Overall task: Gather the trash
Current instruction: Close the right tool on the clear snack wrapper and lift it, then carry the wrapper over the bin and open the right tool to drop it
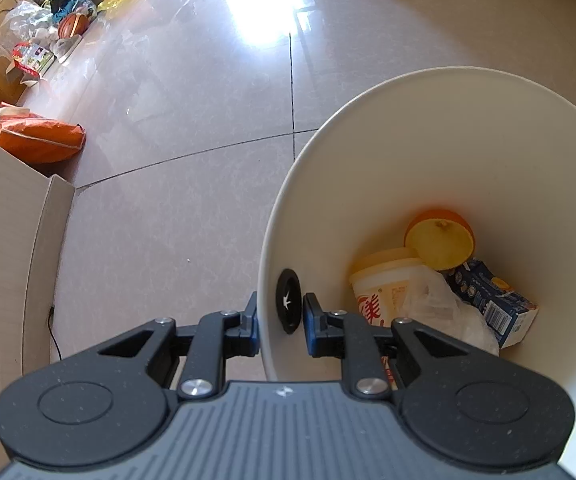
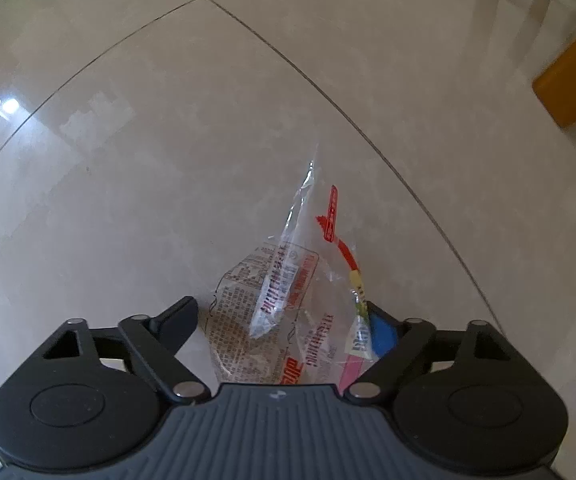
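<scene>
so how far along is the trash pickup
Done: the white bin already holds a noodle cup, half an orange, a blue carton and crumpled plastic. In hand: the left gripper is clamped on the bin's rim, and the right gripper is open around a clear plastic wrapper on the floor. Left: grip it and bin it.

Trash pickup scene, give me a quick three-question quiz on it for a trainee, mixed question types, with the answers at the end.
1. True or false: the left gripper is clamped on the wall of the white bin.
2. Multiple choice: what lies between the right gripper's open fingers? A) a basketball B) a clear plastic wrapper C) a blue carton
3. Fill in: inside the bin, the orange half leans against the yellow ____.

Key
1. True; one finger is outside the wall, one inside.
2. B, the clear plastic wrapper on the tiled floor.
3. Cup; the yellow cup, beside a blue carton.
</scene>
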`<move>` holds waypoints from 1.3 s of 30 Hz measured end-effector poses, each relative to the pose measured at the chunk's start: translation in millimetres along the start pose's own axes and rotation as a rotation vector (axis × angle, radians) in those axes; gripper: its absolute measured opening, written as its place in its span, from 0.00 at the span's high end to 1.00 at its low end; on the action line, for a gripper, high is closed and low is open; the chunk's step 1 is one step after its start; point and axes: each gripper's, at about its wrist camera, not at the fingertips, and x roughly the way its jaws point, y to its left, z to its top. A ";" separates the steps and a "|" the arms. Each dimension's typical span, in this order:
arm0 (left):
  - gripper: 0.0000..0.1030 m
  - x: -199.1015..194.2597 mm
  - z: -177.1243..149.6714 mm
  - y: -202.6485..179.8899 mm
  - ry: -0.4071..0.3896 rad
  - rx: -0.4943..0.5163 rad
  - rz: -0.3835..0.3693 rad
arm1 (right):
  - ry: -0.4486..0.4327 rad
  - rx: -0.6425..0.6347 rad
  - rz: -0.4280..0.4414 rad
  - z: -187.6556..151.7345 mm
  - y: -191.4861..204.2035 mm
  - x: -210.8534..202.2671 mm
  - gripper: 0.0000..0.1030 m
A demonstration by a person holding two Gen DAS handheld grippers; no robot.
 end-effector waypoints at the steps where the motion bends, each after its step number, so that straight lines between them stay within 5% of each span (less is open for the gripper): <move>1: 0.82 0.0 -0.1 0.3 0.000 -0.001 -0.001 | -0.002 -0.004 0.002 3.7 -0.4 0.1 0.17; 14: 0.81 0.6 -1.1 0.3 0.002 0.001 0.001 | 0.020 -0.042 0.021 -14.0 -4.3 -9.6 0.67; 25: 0.81 1.3 -0.5 1.1 -0.001 -0.012 -0.004 | 0.034 -0.189 0.101 -39.2 12.8 -35.4 0.73; 39: 0.81 1.5 -0.1 1.6 -0.004 -0.020 -0.004 | -0.028 -0.514 0.256 -71.4 63.5 -148.0 0.73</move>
